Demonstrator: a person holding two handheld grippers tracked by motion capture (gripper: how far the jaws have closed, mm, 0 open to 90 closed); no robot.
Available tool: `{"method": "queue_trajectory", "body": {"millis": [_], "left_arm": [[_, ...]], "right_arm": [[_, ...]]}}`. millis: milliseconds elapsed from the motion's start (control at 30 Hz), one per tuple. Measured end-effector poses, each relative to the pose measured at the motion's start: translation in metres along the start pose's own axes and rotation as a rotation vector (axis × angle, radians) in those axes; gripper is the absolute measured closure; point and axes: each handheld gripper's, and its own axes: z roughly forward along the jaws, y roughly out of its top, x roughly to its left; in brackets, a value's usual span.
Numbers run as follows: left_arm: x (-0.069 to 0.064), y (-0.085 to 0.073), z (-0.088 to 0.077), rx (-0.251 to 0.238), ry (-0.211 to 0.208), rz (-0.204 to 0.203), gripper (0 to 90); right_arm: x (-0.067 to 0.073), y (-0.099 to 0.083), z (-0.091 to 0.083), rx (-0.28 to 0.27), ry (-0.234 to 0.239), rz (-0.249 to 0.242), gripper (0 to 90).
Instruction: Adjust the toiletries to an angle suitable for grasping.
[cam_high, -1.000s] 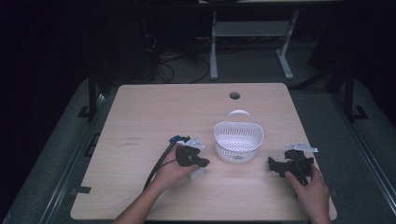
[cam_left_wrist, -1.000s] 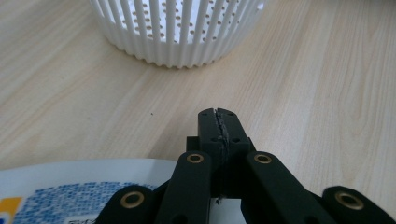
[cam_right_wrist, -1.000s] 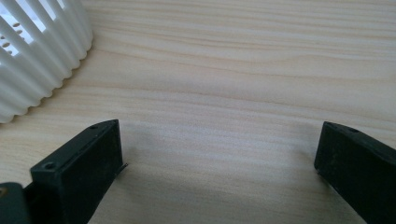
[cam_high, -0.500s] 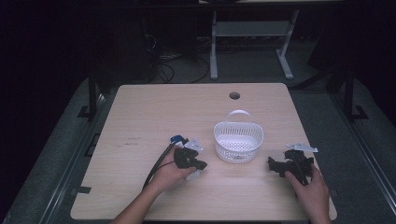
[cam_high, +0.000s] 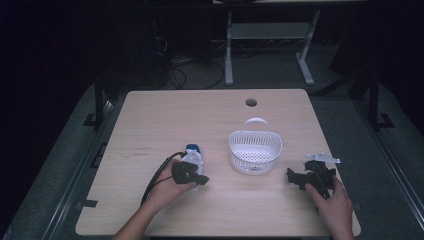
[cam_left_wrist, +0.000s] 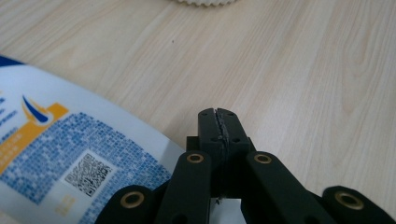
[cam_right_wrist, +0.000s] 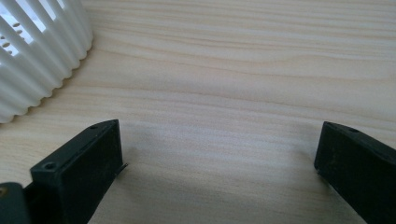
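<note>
While the left gripper (cam_high: 199, 178), jaws shut on nothing, rests against the white bottle (cam_high: 192, 159) lying left of the basket (cam_high: 255, 151), and the right gripper (cam_high: 295, 178) stands open, the bottle looks light, slick plastic (best taken across its body).

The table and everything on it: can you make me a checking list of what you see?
Surface: wooden table, one round hole.
Job's things: white-and-blue packet lying flat beside the left tool; white basket upright, nothing seen inside.
Clutter: nothing seen.
Grippers: left tool shut, holding nothing; right tool open, holding nothing, beside the basket.
Cables: black cable trailing from the left tool.
Surroundings: dark floor, white frame, floor cables.
</note>
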Motion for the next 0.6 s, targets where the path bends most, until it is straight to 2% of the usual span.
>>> {"method": "queue_trajectory", "body": {"millis": [300,600], "left_arm": [[0.001,-0.012,-0.012,0.005,0.017,-0.012,90.0],[0.006,-0.03,-0.025,0.001,0.045,-0.049,90.0]], "right_arm": [[0.0,0.0,0.0,0.0,0.0,0.0,0.5],[0.0,0.0,0.0,0.0,0.0,0.0,0.4]]}}
